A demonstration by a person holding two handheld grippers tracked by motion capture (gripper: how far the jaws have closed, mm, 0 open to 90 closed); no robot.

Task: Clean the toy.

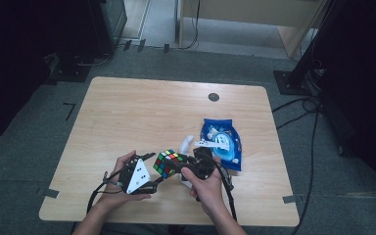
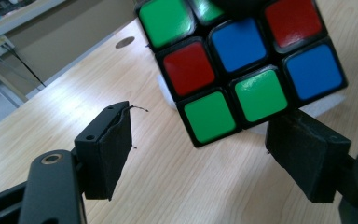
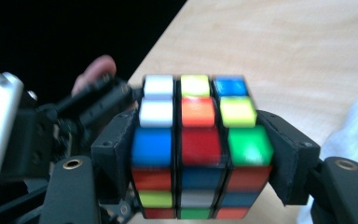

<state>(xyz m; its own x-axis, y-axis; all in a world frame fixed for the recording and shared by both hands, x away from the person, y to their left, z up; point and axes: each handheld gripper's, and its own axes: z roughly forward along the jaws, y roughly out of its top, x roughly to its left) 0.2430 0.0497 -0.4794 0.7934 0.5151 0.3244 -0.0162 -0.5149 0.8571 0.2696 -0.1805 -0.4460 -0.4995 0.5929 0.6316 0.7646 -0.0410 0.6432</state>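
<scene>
Now the right gripper alone pinches the Rubik's cube; the left gripper's fingers stand spread below it. Likely a twist could pop it loose onto the worktop.

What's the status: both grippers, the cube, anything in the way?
Right gripper clamped on puzzle cube. Left gripper open, pads off it. Blue packet beside, not blocking.
</scene>
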